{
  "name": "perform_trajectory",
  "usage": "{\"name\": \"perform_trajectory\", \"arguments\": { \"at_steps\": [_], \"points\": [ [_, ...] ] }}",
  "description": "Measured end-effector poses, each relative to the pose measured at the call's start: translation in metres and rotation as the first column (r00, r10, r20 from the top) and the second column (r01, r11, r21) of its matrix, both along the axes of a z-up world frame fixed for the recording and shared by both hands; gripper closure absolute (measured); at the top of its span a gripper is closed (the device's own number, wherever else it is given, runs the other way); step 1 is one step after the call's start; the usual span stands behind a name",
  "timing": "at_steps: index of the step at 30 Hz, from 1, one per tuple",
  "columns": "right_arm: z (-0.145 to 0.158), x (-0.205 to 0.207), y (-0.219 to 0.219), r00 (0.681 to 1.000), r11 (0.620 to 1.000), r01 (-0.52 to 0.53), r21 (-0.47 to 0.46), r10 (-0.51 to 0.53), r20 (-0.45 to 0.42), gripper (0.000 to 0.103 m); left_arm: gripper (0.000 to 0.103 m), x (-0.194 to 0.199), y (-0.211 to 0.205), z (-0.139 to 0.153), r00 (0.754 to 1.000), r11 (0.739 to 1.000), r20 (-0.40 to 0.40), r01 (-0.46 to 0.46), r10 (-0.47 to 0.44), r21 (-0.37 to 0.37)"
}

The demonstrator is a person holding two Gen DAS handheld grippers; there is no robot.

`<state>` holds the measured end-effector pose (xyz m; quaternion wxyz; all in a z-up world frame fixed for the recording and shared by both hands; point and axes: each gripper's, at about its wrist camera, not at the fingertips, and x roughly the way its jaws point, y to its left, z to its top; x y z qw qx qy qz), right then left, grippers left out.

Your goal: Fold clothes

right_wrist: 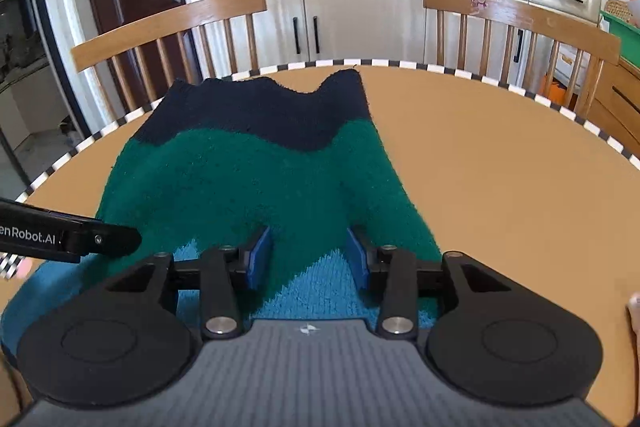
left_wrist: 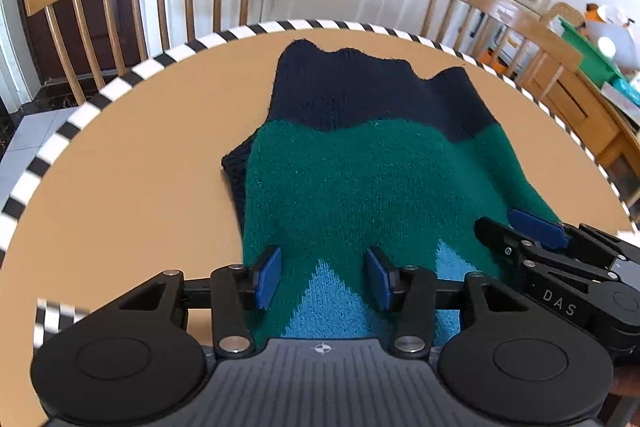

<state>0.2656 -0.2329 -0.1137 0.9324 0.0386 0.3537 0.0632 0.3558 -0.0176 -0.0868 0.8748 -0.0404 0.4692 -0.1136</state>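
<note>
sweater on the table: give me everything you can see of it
The sweater is a fuzzy knit in three zigzag colour bands: navy at the far end, green in the middle, light blue nearest the cameras. It lies folded on the tan table, its far edge wavy, with a navy layer poking out from under its left side. The near end sits between the open blue pads of the left gripper and right gripper; neither visibly pinches it.

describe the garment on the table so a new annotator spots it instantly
Find the round tan table with the black-and-white striped rim, two wooden chairs behind it. The knitted sweater lies on it, under both grippers. It is the only cloth there, banded navy, green, then light blue.
</note>
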Motion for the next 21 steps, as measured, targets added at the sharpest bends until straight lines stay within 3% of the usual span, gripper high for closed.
{"name": "perform_trajectory", "arguments": {
  "at_steps": [12,18,21],
  "points": [
    [0.006,-0.127,-0.022,1.0,1.0,-0.013,0.018,0.013,0.001,0.061,0.052,-0.091,-0.022,0.007,0.997,0.998,-0.058,0.056,-0.054,0.025],
    [0.011,-0.154,-0.022,0.999,1.0,-0.012,0.015,0.012,-0.031,0.06,0.052,-0.113,-0.021,0.003,0.995,0.998,-0.077,0.064,-0.063,0.011],
    [0.022,-0.156,-0.026,0.998,0.998,0.002,0.059,0.002,-0.069,0.059,0.052,-0.116,-0.016,0.01,0.994,0.997,-0.082,0.073,-0.072,0.004]
  ]
}}
